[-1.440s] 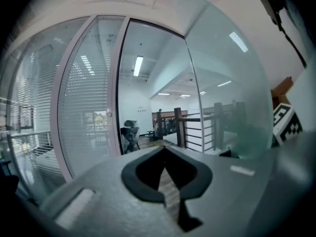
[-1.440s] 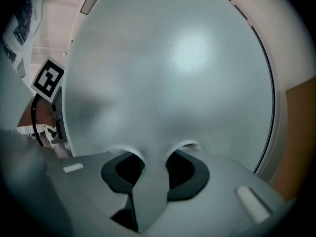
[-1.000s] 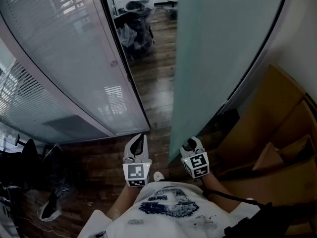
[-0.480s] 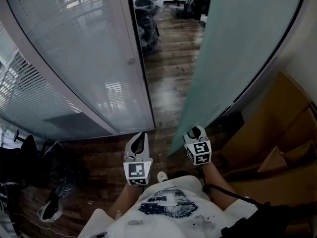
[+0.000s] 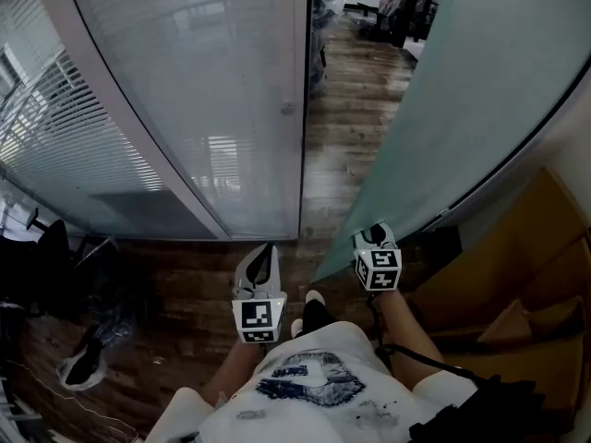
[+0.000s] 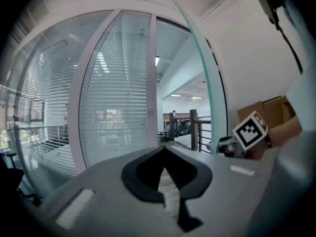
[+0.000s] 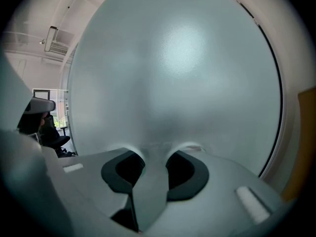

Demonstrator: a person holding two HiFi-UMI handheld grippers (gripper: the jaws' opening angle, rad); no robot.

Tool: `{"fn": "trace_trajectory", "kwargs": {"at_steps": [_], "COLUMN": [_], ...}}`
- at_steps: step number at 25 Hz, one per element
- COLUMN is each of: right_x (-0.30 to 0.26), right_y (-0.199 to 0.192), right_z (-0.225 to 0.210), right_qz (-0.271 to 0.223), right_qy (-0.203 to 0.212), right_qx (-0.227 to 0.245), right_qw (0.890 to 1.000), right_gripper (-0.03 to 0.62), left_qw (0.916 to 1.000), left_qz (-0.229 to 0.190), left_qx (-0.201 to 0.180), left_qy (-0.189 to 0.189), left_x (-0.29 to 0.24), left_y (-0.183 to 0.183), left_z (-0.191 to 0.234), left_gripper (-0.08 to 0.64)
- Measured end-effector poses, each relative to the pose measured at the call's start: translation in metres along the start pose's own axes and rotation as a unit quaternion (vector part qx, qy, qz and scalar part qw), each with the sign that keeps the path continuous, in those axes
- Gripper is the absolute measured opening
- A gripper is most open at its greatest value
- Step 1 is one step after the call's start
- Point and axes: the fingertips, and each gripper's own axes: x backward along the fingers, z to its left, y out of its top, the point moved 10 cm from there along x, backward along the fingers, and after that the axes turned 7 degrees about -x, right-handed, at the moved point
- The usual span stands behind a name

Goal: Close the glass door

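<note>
1. With the right hand-held gripper [image 5: 374,238]: clamped across the free edge of the tall frosted pale-green glass door [image 5: 462,109], low down near its bottom corner, the pane's edge wedged between the two dark pads [image 7: 185,169].
2. With the left hand-held gripper [image 5: 265,250]: clenched to a point on nothing, hanging just left of the door's edge and apart from it, aimed toward the opening.
3. Underfoot and to the side: dark brown plank wooden floor [image 5: 342,155], and flattened tan cardboard boxes [image 5: 517,284] against the wall on the right.
4. Further ahead: ajar, not shut, with the door slanting away from the pale upright door-frame post [image 5: 303,109] and leaving a wedge of bare floor between edge and post.
5. Left of the post: a fixed glass wall panel backed by white slatted blinds [image 5: 185,90].
6. Farthest off, through the opening: dark shapes across the floor, too small to name.
7. Step in hand, by judgement: swinging the door round toward the post, somewhere about midway, closure not yet made.
8. Next move, by judgement:
   - hold the clamp firm on the edge and follow the door's arc rather than dragging straight
   - keep the empty left tool out of the narrowing gap
   - slow before the edge meets the post, to avoid a slam on glass
   - let go only once flush
</note>
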Motion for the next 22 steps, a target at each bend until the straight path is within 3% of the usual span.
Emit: {"fn": "trace_trajectory", "kwargs": {"at_steps": [8,22], "right_x": [-0.027,-0.063], "right_y": [0.008,0.028], "right_z": [0.006,0.009], "right_qz": [-0.006,-0.016], "right_qy": [-0.008,-0.016], "right_qx": [0.003,0.007], "right_qw": [1.0,1.0], "right_gripper": [0.117,0.118], "left_qw": [0.9996,0.9995], "left_qz": [0.014,0.026], "left_qx": [0.007,0.005], "left_qy": [0.023,0.018], "left_x": [-0.004,-0.042], "left_y": [-0.01,-0.001], "left_z": [0.022,0.034], "left_gripper": [0.003,0.003]}}
